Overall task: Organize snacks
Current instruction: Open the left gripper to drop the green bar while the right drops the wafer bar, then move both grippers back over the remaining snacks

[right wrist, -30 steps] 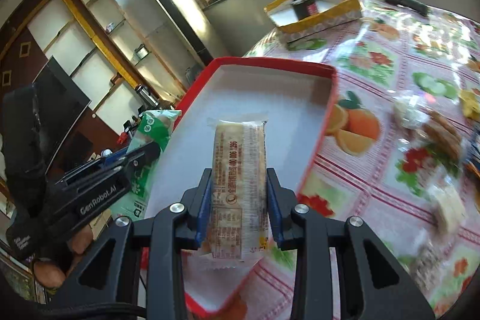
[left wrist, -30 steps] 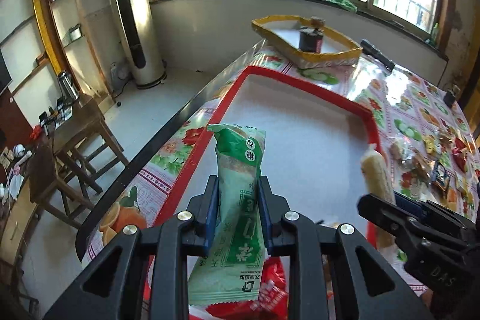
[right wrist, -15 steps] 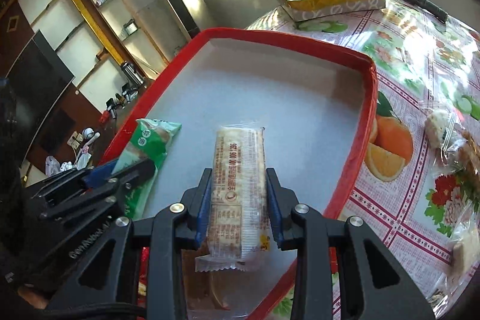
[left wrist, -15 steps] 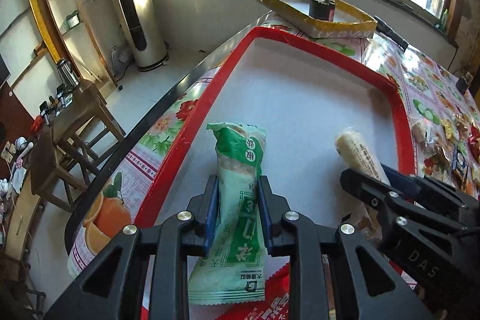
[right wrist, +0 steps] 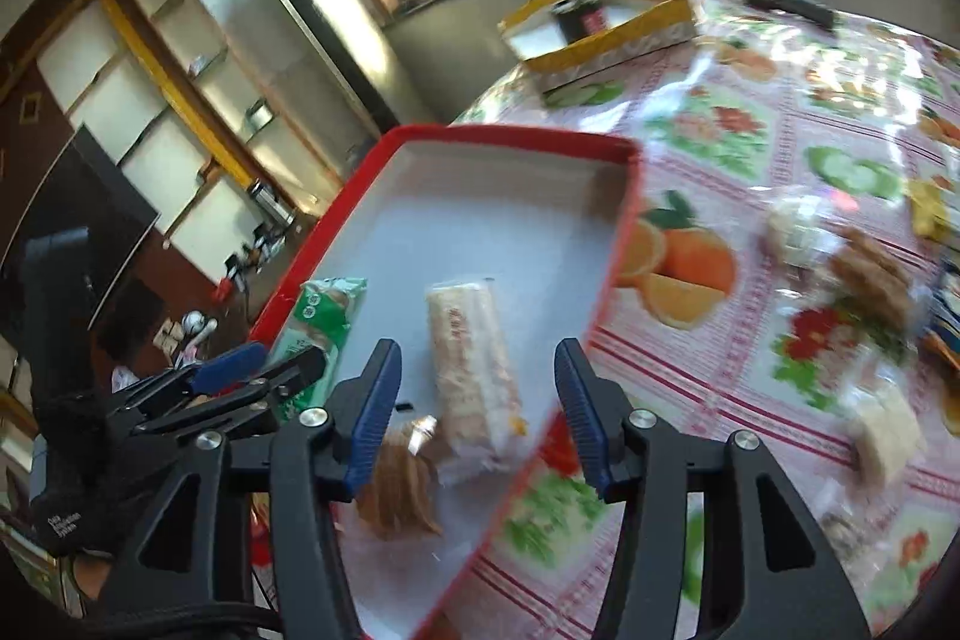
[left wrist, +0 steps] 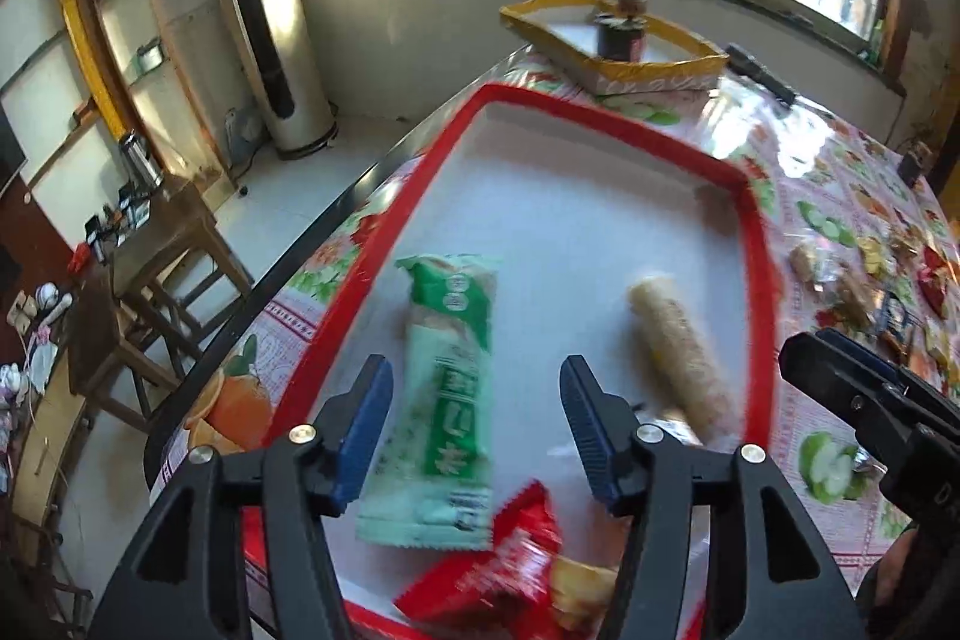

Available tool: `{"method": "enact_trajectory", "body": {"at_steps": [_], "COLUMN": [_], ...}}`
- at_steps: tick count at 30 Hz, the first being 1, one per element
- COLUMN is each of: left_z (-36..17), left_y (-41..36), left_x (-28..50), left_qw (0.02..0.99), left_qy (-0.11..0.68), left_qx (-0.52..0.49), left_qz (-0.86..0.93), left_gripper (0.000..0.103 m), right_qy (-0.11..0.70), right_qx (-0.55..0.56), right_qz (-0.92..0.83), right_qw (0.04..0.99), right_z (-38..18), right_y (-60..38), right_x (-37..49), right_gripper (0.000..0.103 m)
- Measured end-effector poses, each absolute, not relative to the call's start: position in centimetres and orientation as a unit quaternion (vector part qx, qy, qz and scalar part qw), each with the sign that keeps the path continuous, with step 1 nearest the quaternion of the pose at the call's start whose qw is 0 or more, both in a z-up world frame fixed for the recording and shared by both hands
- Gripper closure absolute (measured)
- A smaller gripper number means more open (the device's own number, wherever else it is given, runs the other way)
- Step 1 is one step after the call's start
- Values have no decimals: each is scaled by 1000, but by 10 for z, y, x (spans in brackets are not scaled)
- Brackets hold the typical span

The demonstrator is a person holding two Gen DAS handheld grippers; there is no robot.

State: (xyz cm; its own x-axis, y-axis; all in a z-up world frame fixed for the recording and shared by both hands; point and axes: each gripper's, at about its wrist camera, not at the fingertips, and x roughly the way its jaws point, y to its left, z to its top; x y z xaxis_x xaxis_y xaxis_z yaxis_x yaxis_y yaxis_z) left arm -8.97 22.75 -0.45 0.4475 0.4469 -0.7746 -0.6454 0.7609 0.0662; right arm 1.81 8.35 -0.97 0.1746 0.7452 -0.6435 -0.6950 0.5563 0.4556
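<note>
Snacks: a green packet point(left wrist: 447, 388) and a pale wrapped bar point(left wrist: 681, 352) lie side by side, apart, on the white floor of the red-rimmed tray point(left wrist: 759, 280); a red packet point(left wrist: 510, 568) lies at the tray's near end, touching the green packet's near end; more wrapped snacks point(right wrist: 864, 274) lie loose on the flowered tablecloth point(right wrist: 720, 124), outside the tray

Left gripper point(left wrist: 477, 430): angled down over the tray's near end; jaws opening, the blue pads clear of the green packet, which lies between them on the tray floor

Right gripper point(right wrist: 477, 412): angled down beside the left one; jaws opening, the pale bar between them untouched; a brown snack point(right wrist: 396, 496) lies below the left pad, its outline blurred

Hand: possibly a dark-gloved one point(right wrist: 66, 466) behind the left gripper, though the view there is dim

Yellow-rimmed box point(left wrist: 612, 40): at the table's far end, a dark jar inside
</note>
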Motion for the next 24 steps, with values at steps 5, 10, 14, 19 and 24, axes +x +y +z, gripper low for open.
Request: {"method": "enact_trajectory", "body": {"at_steps": [5,10,14,19,24], "left_z": [0,0,2,3,2], "left_y": [205,189,174,154,124], "left_x": [-84,-82,-81,-79,-68], "left_qw": [851,853,855,861,871], "left_qy": [414,419,422,425,431], "left_qx": [-104,-96,-88,-80,-71], "left_qz": [306,295,289,267,223], "left_gripper": [42,42,41,40,38], "right_qy": [444,450,446,441,440], "right_qx": [50,76,87,96,96], "right_qz": [442,419,409,392,356], "right_qw": [777,785,791,802,819], "right_z": [-12,-17,-16,-16,-22], "right_y": [46,15,-4,-29,-67], "right_x": [23,28,28,29,34], "right_gripper": [45,45,44,40,40]}}
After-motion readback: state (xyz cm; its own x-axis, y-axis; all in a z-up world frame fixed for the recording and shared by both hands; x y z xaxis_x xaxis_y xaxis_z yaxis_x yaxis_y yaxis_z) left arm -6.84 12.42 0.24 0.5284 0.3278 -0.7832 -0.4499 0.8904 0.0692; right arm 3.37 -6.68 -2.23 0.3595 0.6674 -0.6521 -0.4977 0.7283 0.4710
